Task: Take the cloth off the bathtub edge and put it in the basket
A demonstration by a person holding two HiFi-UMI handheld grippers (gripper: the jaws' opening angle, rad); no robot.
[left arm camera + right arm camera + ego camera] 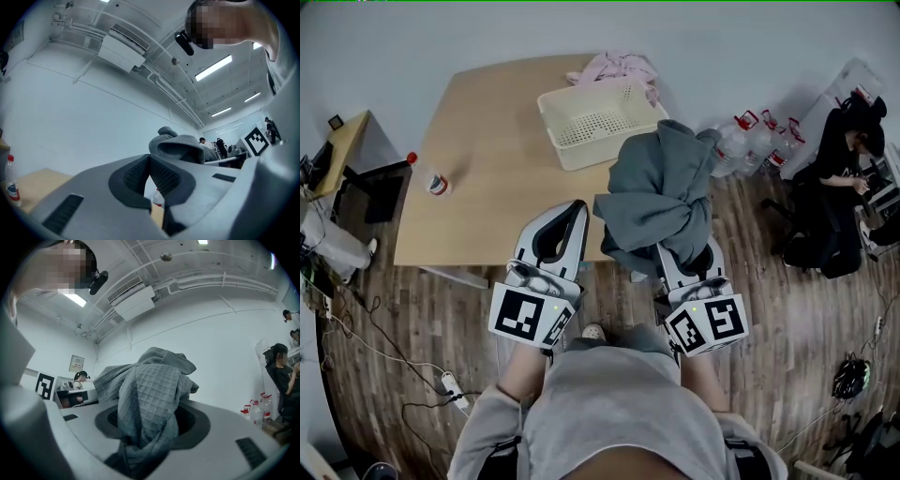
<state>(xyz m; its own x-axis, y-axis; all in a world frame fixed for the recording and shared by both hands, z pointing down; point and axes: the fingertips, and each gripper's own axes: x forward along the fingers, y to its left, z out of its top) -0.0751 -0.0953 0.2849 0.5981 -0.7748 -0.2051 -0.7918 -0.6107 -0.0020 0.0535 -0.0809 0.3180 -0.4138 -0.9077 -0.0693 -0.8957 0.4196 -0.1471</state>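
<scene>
A grey waffle-weave cloth (661,192) hangs bunched in the air over the table's near right corner, with my right gripper (672,248) shut on it. In the right gripper view the cloth (150,394) fills the gap between the jaws and drapes over them. The cream perforated basket (614,150) sits on the table just beyond the cloth and has nothing in it. My left gripper (567,214) is raised beside the right one with its jaws together and nothing between them. Its pads (161,176) meet in the left gripper view, where the cloth (180,145) shows beyond them.
The basket stands on a light wooden table (487,159). A small bottle (436,181) with a red cap is near its left edge. A pink garment (619,67) lies behind the basket. Water jugs (750,141) and a seated person (834,178) are at the right.
</scene>
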